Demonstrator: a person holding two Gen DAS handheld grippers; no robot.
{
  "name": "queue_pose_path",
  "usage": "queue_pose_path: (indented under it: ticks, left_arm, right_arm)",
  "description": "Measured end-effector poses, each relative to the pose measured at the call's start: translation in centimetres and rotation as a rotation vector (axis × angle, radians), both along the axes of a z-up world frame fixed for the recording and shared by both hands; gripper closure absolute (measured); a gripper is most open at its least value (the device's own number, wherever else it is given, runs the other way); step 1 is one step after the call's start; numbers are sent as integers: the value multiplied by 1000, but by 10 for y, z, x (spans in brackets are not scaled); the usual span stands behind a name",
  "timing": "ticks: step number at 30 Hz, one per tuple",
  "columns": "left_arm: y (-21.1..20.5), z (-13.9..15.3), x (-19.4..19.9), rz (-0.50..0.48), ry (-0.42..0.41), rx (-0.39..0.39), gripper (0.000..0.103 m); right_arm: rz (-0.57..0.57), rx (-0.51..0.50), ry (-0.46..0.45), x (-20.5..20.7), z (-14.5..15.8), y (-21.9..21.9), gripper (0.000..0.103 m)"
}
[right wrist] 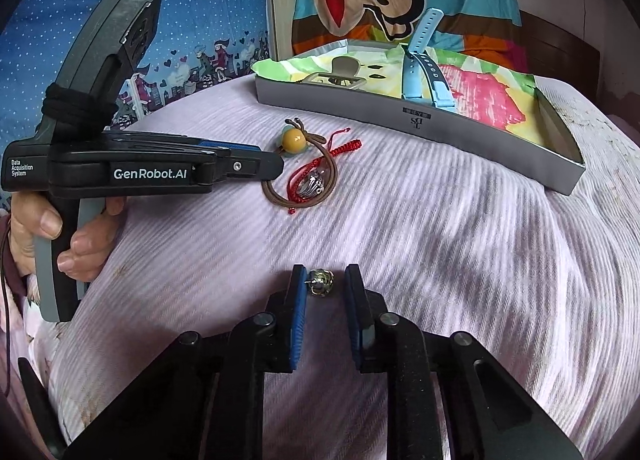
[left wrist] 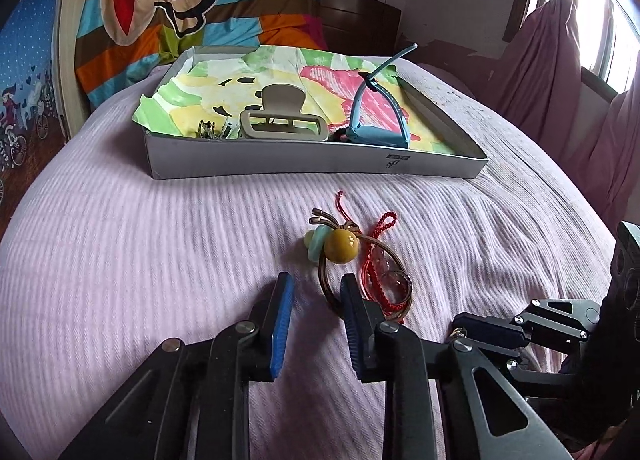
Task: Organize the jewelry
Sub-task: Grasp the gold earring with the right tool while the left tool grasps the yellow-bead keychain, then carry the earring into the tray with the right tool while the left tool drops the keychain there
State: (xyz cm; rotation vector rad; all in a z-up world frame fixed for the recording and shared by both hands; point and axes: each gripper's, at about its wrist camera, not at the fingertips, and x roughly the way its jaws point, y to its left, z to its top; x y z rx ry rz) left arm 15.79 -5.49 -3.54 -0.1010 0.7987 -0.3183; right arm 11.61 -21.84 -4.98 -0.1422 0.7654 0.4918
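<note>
Two hand-held grippers over a pink ribbed bedspread (left wrist: 160, 240). Left gripper (left wrist: 316, 284): jaws narrowed with a gap remaining, right finger lying over the brown cord loop, nothing clamped between the pads. Right gripper (right wrist: 325, 280): jaws drawn close about one small silver ring (right wrist: 319, 281); it touches the left pad, while contact with the right pad cannot be told. One grey cardboard box (left wrist: 320, 164) lined with one printed paper, holding one beige claw clip (left wrist: 282, 116), one blue watch strap (left wrist: 380, 116) and a few small metal pieces, too small to count. Outside the box, one tangled heap: one hair tie (left wrist: 340, 246) with one yellow bead and two pale green ones, one red braided cord (left wrist: 378, 260), one cluster of clear beads.
</note>
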Motion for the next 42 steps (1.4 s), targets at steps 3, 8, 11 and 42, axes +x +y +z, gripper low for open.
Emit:
queue_pose_path:
  ticks: [3, 8, 11, 42]
  left_arm:
    - [-1, -1, 5, 9, 5, -2, 84]
    - [-1, -3, 12, 17, 14, -8, 89]
    - [-1, -4, 14, 18, 16, -17, 97]
    - [-3, 46, -26, -53, -211, -113, 100]
  right_arm:
    - [-21, 8, 7, 8, -2, -1, 91]
    - [-52, 36, 19, 22, -3, -6, 91]
    - [-66, 48, 17, 30, -4, -7, 91]
    - [-120, 203, -125, 44, 23, -30, 91]
